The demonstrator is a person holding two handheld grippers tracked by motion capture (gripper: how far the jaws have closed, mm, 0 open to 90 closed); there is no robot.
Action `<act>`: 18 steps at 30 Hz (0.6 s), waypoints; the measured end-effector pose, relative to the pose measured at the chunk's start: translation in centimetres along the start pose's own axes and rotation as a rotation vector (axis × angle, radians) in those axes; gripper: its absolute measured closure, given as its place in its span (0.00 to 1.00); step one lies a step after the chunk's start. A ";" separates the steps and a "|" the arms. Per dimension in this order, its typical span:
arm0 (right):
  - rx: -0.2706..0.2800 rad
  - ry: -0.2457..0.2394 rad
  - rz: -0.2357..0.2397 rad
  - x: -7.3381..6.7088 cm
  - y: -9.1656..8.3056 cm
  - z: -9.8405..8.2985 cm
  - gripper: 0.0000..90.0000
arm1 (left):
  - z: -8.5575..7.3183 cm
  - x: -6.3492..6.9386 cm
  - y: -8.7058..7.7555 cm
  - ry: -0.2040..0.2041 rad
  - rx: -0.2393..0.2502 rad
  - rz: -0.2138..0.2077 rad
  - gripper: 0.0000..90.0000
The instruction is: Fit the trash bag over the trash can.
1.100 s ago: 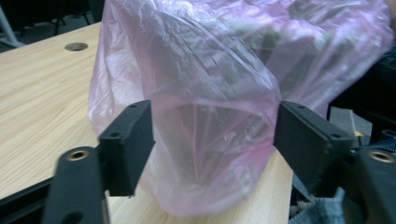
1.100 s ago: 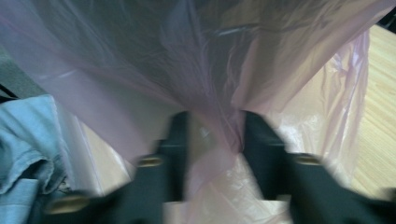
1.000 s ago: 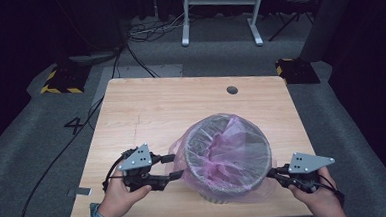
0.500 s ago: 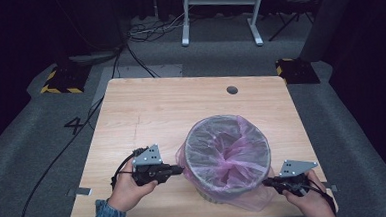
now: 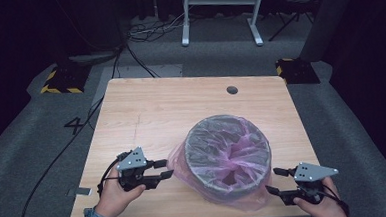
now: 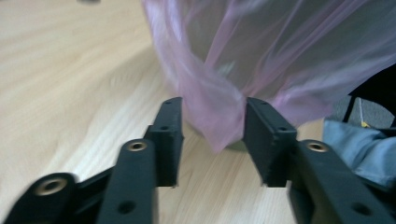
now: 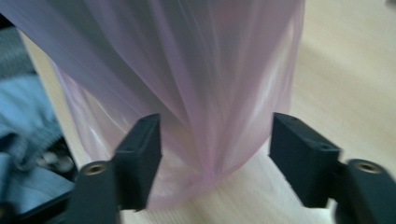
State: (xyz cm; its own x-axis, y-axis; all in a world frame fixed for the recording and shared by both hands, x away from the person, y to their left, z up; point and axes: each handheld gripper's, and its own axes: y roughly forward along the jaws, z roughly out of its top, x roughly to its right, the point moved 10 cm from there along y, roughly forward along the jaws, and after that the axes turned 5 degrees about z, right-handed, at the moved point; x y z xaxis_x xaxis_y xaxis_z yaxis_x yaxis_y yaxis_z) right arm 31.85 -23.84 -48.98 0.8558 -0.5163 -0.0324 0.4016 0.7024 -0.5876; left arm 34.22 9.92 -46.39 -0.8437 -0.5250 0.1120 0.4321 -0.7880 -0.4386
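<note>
On the wooden surface: bin lined with pink bag; left tool and right tool flank it, jaws just opened, bag film hanging between them.

I count one bin on my one wooden table, with one pink bag lining it (the film drapes over the rim). Two grippers in my two hands: left gripper, right gripper. One round hole in the tabletop. Two yellow-and-black striped blocks on the floor.
</note>
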 end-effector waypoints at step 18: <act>0.070 -0.050 0.031 -0.7 0.6 4.2 0.90 | 3.5 2.2 2.7 0.134 0.044 -0.109 0.39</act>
State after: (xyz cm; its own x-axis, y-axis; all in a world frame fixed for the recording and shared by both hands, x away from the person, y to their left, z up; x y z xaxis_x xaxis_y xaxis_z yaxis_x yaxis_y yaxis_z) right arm 32.89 -21.02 -45.92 0.8829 -0.4694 -0.0081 0.3947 0.7516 -0.5286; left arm 34.68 5.47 -44.20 -0.9200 -0.3903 0.0353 0.3468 -0.8528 -0.3904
